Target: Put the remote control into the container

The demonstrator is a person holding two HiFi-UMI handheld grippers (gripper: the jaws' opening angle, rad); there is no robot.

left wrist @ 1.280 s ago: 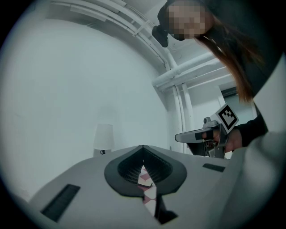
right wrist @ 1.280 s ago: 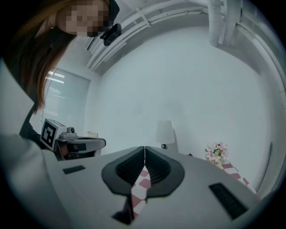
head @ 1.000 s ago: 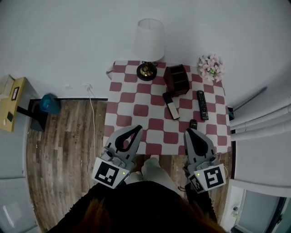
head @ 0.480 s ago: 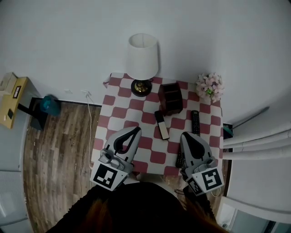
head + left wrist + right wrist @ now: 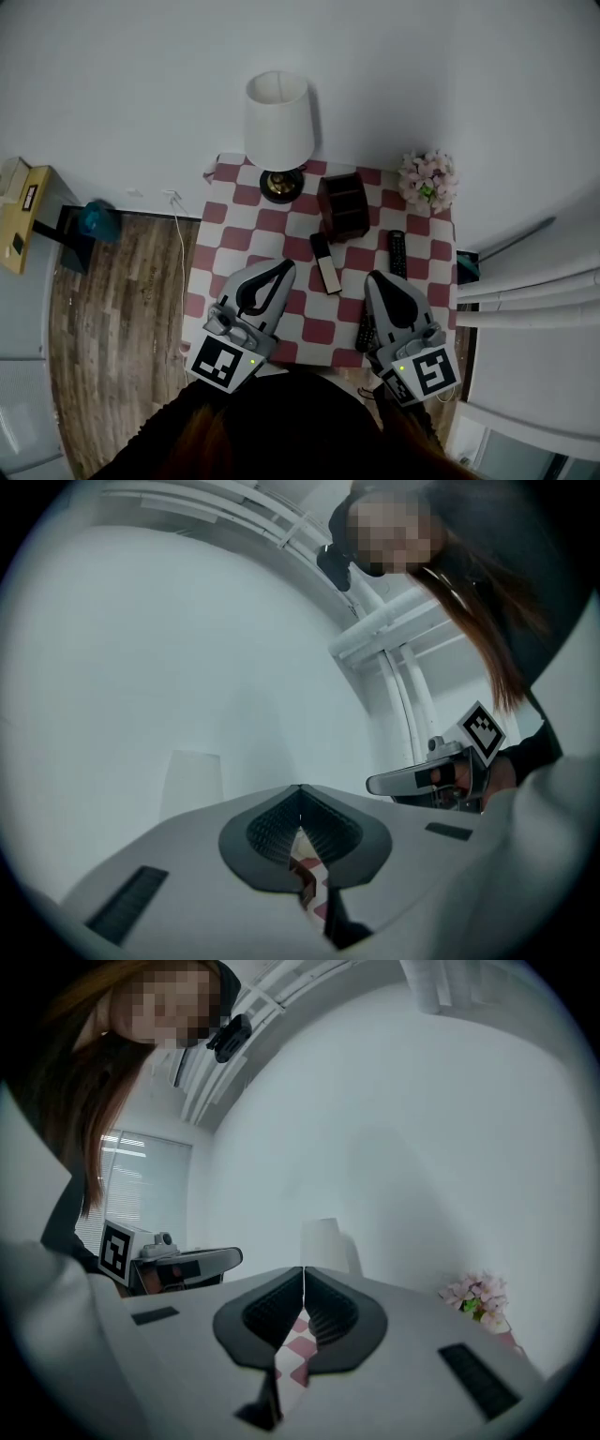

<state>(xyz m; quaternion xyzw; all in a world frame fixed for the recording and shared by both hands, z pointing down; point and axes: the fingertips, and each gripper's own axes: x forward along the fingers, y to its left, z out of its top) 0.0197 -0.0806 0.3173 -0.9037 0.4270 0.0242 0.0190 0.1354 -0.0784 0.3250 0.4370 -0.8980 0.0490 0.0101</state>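
Observation:
Three remotes lie on the checked table (image 5: 217,234). A black-and-white one (image 5: 324,262) is at the middle, a long black one (image 5: 397,253) to its right, and a small black one (image 5: 365,333) by the near edge, partly under my right gripper. The brown wooden container (image 5: 342,204) stands behind them, open at the top. My left gripper (image 5: 285,264) (image 5: 300,789) hangs over the table's near left part, shut and empty. My right gripper (image 5: 371,277) (image 5: 303,1269) hangs over the near right part, also shut with nothing in it.
A lamp with a white shade (image 5: 278,120) stands at the table's back left, and a pink flower bunch (image 5: 427,178) at the back right. White walls close in behind and to the right. Wooden floor (image 5: 122,281) with a white cable lies to the left.
Both grippers have moved forward from the table's near edge to over its top. The small black remote is now partly hidden by the right gripper. Jaws stayed shut.

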